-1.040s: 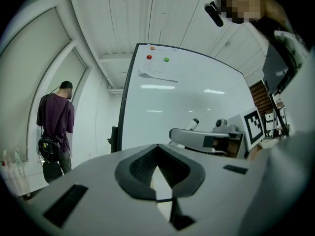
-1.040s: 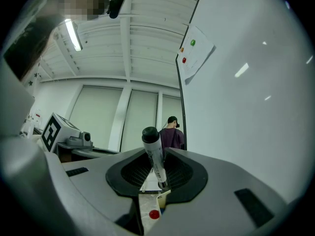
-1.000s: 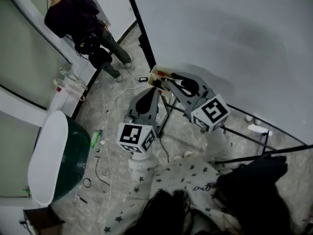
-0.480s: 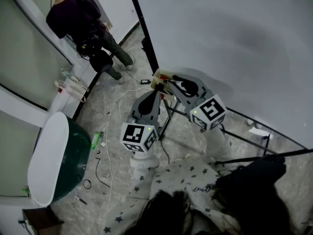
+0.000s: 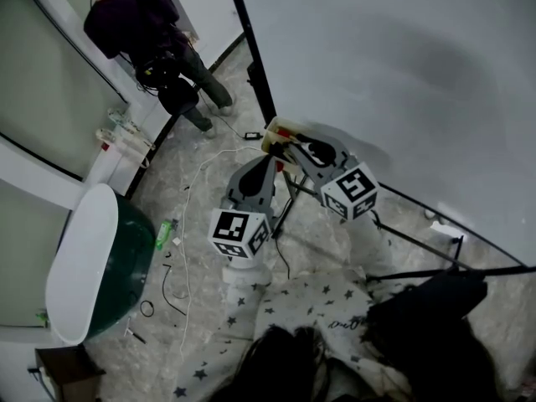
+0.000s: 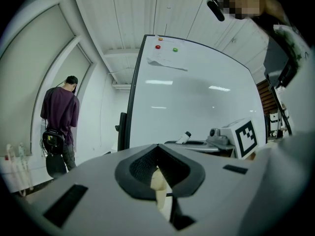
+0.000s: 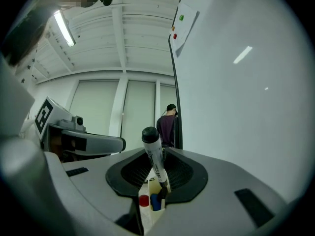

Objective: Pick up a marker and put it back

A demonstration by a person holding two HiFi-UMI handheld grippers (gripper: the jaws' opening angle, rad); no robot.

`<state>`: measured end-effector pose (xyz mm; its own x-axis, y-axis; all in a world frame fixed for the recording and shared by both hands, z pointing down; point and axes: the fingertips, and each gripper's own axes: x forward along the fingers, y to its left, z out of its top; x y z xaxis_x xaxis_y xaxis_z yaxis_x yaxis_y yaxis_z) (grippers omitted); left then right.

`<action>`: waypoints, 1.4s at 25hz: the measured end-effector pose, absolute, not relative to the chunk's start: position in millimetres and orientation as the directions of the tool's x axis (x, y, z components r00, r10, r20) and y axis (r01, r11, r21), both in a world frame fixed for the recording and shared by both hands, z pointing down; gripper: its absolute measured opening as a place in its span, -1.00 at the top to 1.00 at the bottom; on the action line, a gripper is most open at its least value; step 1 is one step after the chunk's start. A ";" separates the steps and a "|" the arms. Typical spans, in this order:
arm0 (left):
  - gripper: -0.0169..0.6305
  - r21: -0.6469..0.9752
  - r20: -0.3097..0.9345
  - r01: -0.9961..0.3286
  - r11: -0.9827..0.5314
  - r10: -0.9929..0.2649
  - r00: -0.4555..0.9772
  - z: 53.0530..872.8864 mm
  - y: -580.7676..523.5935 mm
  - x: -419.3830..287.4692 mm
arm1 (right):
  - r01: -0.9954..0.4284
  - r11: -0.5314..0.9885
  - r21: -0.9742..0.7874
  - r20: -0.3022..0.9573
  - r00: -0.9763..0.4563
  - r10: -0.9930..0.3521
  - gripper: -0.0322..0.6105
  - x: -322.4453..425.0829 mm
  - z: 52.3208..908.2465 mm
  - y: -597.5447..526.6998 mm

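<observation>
Clearly, the right gripper [image 7: 157,180] is clamped on a marker [image 7: 154,156], black cap up and leaning a little. Its lower end is at the mouth of the cream box [image 7: 147,219], where a red marker [image 7: 143,200] and a blue marker [image 7: 155,202] stand. Whether the tip is inside yet, I cannot tell. In the head view the box sits at the foot of the whiteboard [image 5: 402,74], with both tools nosing close to it. The left gripper [image 6: 160,172] has its jaws a narrow gap apart, pinching nothing; the box only shows beyond them.

The tilt looks like the main risk. A slanted marker may catch the rim or the other caps and skid. Letting go too soon would drop it to the floor. A nudge from the nearby left gripper could tip the box.
</observation>
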<state>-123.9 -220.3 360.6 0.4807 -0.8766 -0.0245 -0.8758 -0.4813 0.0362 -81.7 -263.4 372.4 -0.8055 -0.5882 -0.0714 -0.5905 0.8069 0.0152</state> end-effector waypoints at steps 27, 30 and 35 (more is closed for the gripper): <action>0.95 0.065 0.027 -0.864 -0.500 -0.864 0.502 432.1 -235.0 -114.0 | -0.566 0.824 -0.015 -0.016 -0.824 -0.566 0.64 -90.0 448.4 -274.6; 0.95 0.067 0.032 -0.863 -0.500 -0.864 0.503 435.1 -234.5 -111.8 | -0.566 0.825 -0.014 -0.013 -0.824 -0.566 0.64 -88.8 452.3 -273.5; 0.95 0.068 0.034 -0.865 -0.498 -0.865 0.501 435.0 -230.3 -108.2 | -0.563 0.826 -0.016 -0.024 -0.826 -0.563 0.64 -86.7 451.0 -267.9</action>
